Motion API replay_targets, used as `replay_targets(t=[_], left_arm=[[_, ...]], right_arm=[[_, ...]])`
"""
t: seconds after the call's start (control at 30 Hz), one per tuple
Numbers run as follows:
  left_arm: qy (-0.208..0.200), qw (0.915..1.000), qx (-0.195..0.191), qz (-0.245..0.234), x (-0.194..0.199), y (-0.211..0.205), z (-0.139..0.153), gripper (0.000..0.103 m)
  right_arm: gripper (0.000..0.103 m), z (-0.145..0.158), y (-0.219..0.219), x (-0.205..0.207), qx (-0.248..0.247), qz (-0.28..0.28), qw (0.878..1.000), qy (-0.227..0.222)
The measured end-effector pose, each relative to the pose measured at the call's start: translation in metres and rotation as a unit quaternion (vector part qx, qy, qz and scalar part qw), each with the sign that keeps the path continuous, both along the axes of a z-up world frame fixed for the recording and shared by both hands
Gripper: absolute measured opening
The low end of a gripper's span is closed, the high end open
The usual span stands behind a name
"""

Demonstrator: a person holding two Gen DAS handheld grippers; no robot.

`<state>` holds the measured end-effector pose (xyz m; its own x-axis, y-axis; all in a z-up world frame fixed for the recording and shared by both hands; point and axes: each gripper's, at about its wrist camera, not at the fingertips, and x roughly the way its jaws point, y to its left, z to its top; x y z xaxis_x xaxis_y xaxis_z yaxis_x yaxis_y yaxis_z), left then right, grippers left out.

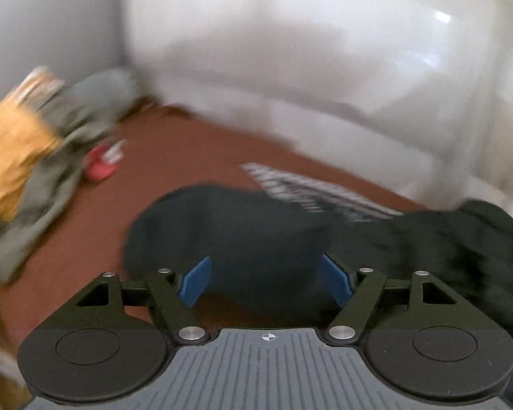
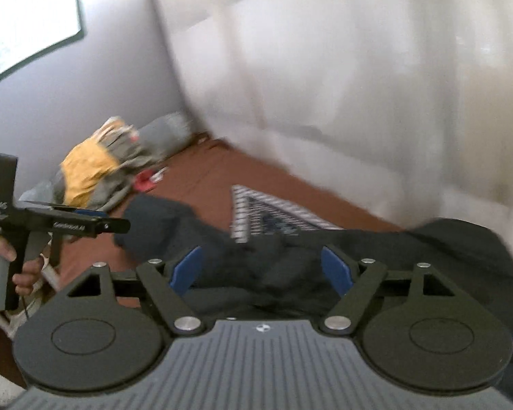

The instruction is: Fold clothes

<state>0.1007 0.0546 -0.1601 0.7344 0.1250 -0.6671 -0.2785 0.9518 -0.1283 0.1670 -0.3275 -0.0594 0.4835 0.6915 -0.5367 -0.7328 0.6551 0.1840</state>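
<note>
A: Start closest in. How do the jaws stand on each side?

B: The left gripper (image 1: pixel 266 282) has its jaws spread wide, nothing between the blue pads (image 1: pixel 195 283). The right gripper (image 2: pixel 261 273) is the same, spread and pinching nothing. Both point down over the dark garment (image 1: pixel 242 235), which I judge is why they hang open: they look ready to pick an edge, no fold being visible yet.

A: And the garment itself?

B: Dark navy or black, soft and thick, lying in a rumpled heap on the brown surface (image 1: pixel 174 150). From the left wrist view it fills the middle and runs off toward 3 o'clock, where it bunches higher. From the right wrist view its rounded end sits at 10 o'clock, near the left gripper's tip (image 2: pixel 116 227). The frames are blurred, so I cannot tell sleeves from hem.

A: Beyond it?

B: A grey-and-white patterned cloth (image 2: pixel 270 215) lies flat at 12 o'clock, its near corner tucked under the dark one. Farther, at 10 o'clock, a pile of grey-green and yellow clothes (image 2: pixel 95 171) waits against the wall, with a small red item (image 2: pixel 143 181) beside it. That pile reads as unfolded work.
</note>
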Motion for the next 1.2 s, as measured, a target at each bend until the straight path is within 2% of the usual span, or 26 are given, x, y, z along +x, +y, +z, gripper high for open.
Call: replay_targets(t=[0.1,0.2,0.27,0.4,0.47,0.63,0.73,0.77,0.8,0.83,0.87,0.97,1.0,1.1,1.2], left_arm=[[0.007,0.9998,-0.014,0.014,-0.005,0.055,-0.015,0.082],[0.031,0.999,0.021,-0.026,0.0,0.089,-0.031,0.082],[0.045,0.9969,0.021,-0.061,0.007,0.101,-0.044,0.082],[0.057,0.9934,-0.023,-0.097,0.016,0.118,-0.064,0.082],[0.058,0.9921,-0.044,-0.102,0.016,0.122,-0.068,0.082],[0.059,0.9867,-0.097,-0.117,0.018,0.133,-0.08,0.082],[0.06,0.982,-0.128,-0.125,0.019,0.139,-0.087,0.082],[0.061,0.9803,-0.138,-0.128,0.019,0.142,-0.089,0.082],[0.06,0.9788,-0.144,-0.133,0.019,0.141,-0.089,0.082],[0.059,0.9774,-0.148,-0.14,0.02,0.139,-0.088,0.082],[0.055,0.9765,-0.143,-0.151,0.021,0.134,-0.086,0.082],[0.037,0.9718,-0.135,-0.19,0.029,0.116,-0.074,0.083],[0.03,0.9695,-0.134,-0.203,0.033,0.109,-0.069,0.084],[0.009,0.96,-0.147,-0.238,0.054,0.084,-0.058,0.084],[0.001,0.9514,-0.155,-0.266,0.073,0.055,-0.054,0.086]], right_arm=[[0.083,-0.004,0.059,0.001,-0.017,0.034,0.999,-0.003],[0.084,-0.008,0.123,0.01,-0.036,0.061,0.997,0.007],[0.084,-0.01,0.171,0.016,-0.049,0.083,0.995,0.019],[0.084,-0.019,0.284,0.041,-0.095,0.123,0.986,0.058],[0.084,-0.028,0.333,0.046,-0.12,0.148,0.979,0.071],[0.083,-0.067,0.429,0.059,-0.227,0.198,0.951,0.072],[0.082,-0.095,0.456,0.076,-0.273,0.209,0.93,0.132],[0.068,-0.104,0.462,0.08,-0.292,0.206,0.923,0.143],[0.048,-0.105,0.462,0.083,-0.293,0.205,0.921,0.157],[0.023,-0.105,0.462,0.086,-0.291,0.204,0.919,0.17],[0.02,-0.105,0.461,0.09,-0.288,0.204,0.918,0.184],[0.017,-0.065,0.435,0.095,-0.186,0.182,0.953,0.157],[0.017,-0.051,0.42,0.097,-0.164,0.171,0.96,0.148],[0.017,-0.013,0.377,0.1,-0.107,0.135,0.977,0.124],[0.017,0.007,0.334,0.103,-0.076,0.09,0.985,0.124]])
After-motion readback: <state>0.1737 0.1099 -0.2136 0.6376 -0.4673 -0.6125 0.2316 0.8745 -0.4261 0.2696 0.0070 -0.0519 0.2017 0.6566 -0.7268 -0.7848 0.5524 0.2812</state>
